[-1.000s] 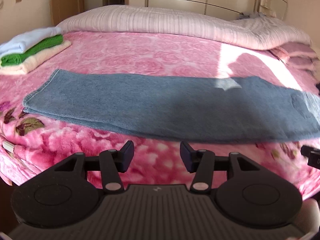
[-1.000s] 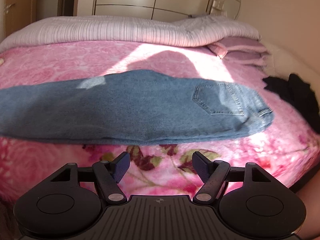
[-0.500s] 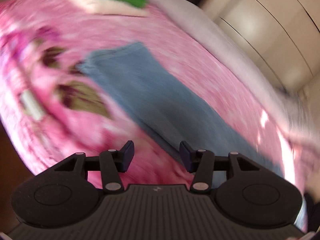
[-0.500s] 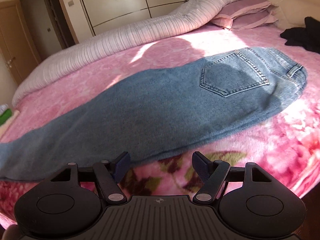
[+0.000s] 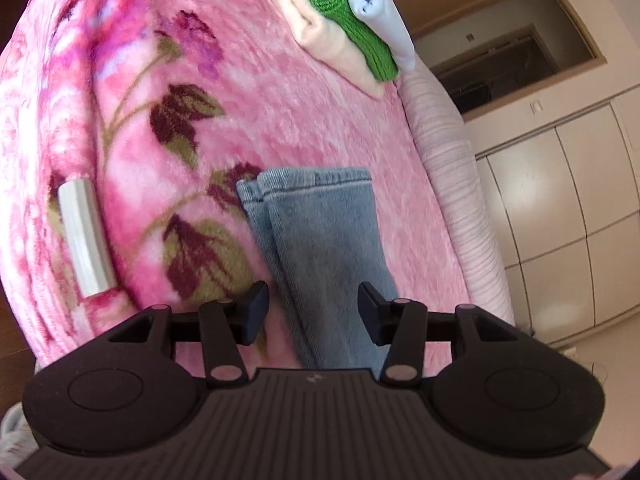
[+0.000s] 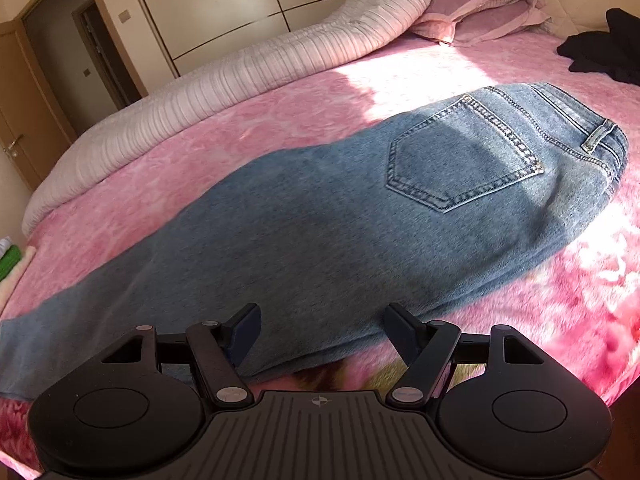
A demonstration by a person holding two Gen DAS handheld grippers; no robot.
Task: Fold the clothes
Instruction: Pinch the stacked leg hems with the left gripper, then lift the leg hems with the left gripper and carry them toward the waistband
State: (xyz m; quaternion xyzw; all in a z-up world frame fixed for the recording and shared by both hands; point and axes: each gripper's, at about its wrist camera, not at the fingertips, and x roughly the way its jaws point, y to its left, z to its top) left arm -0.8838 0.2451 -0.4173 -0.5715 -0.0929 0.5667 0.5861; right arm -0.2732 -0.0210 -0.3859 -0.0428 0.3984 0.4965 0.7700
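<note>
Left tool now over denim hems

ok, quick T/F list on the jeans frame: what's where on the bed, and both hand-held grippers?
1. The jeans lie flat on the pink blanket, back pocket facing up. True.
2. The left hand-held gripper is clamped on the jeans' hem. False: its jaws have just been closing but stand apart over the legs, gripping nothing.
3. The folded stack has a green piece between a cream one and a pale blue one. True.
4. The right hand-held gripper holds the waistband. False: it is open, at the jeans' near edge, far from the waistband.
5. A black garment lies on the jeans. False: it lies apart, beyond the waistband.
</note>
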